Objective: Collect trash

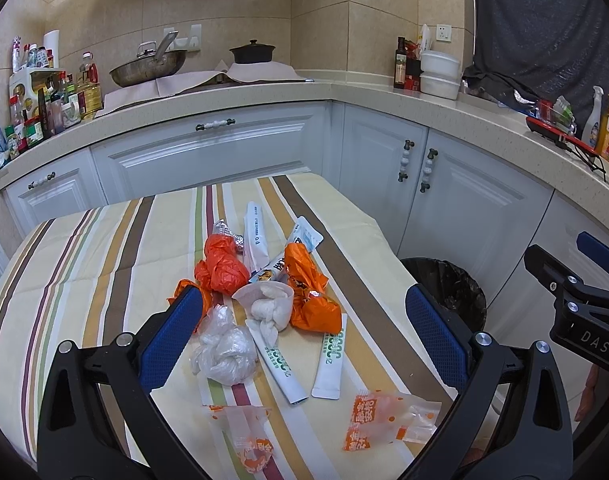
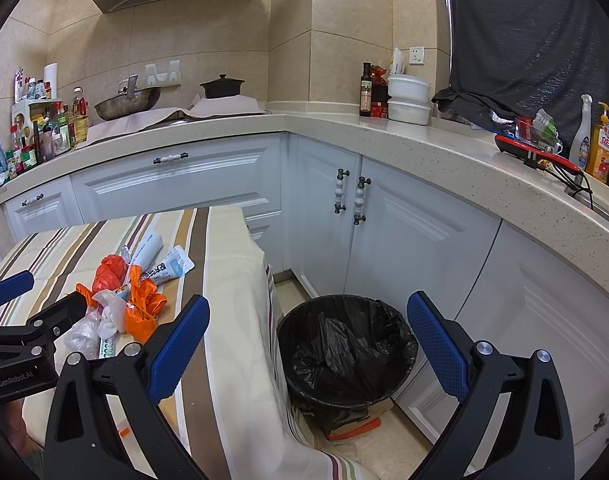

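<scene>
A heap of trash lies on the striped tablecloth [image 1: 84, 264]: orange plastic bags [image 1: 224, 266], a clear crumpled bag [image 1: 224, 354], a white wad [image 1: 266, 304], white sachets [image 1: 330, 360] and clear orange-printed wrappers [image 1: 378, 414]. My left gripper [image 1: 304, 332] hangs open above the near side of the heap, holding nothing. The right gripper [image 2: 306, 344] stands open and empty over the black-lined trash bin [image 2: 346, 354] on the floor, right of the table. The heap [image 2: 140, 308] shows at the left of the right wrist view, behind the left gripper's body [image 2: 28, 332].
White cabinets [image 1: 208, 152] and a beige L-shaped counter [image 1: 344, 90] stand behind the table, carrying bottles [image 1: 44, 112], a wok [image 1: 148, 66], a dark pot [image 1: 252, 52] and white containers [image 1: 440, 74]. A flattened box [image 2: 356, 426] lies under the bin. A hand [image 1: 592, 394] shows at the right edge.
</scene>
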The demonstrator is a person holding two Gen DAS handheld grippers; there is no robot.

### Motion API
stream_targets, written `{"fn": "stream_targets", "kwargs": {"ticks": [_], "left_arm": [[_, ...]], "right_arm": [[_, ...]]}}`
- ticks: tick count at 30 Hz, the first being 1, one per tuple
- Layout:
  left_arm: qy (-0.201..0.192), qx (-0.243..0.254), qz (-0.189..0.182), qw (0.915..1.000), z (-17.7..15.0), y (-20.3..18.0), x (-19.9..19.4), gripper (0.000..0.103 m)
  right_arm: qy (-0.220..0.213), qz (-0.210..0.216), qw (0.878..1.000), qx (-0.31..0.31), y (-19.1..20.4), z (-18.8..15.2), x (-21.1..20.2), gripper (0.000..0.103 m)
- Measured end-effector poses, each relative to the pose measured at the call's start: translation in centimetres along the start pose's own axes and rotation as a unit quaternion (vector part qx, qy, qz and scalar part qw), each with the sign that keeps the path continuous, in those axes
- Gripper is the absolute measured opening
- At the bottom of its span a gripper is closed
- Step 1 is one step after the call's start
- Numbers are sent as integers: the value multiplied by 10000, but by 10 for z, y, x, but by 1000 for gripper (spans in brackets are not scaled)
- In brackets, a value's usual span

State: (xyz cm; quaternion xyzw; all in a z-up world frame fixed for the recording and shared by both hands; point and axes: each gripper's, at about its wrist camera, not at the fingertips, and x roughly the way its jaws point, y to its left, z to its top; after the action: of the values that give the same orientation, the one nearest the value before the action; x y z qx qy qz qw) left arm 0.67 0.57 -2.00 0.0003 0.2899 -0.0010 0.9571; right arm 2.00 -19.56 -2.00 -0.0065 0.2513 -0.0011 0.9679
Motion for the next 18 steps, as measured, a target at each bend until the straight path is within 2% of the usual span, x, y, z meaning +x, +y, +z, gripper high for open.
{"fn": "stream_targets", "kwargs": {"ticks": [6,9,14,18], "left_arm": [[77,-35,-1,10000,-5,8,3,99],[203,-53,66,9998,-11,20,5,99],[331,-143,118,9993,-23,44,-3,99],[390,-117,241,9989,-36,60,-13,99]], "right_arm": [[48,107,9999,26,5,-6,0,96],[57,295,9995,13,12,-12,-2,96],[155,929,9955,-107,36,-27,-8,96],[315,1459,9878,-435,66,-45,-12,96]]}}
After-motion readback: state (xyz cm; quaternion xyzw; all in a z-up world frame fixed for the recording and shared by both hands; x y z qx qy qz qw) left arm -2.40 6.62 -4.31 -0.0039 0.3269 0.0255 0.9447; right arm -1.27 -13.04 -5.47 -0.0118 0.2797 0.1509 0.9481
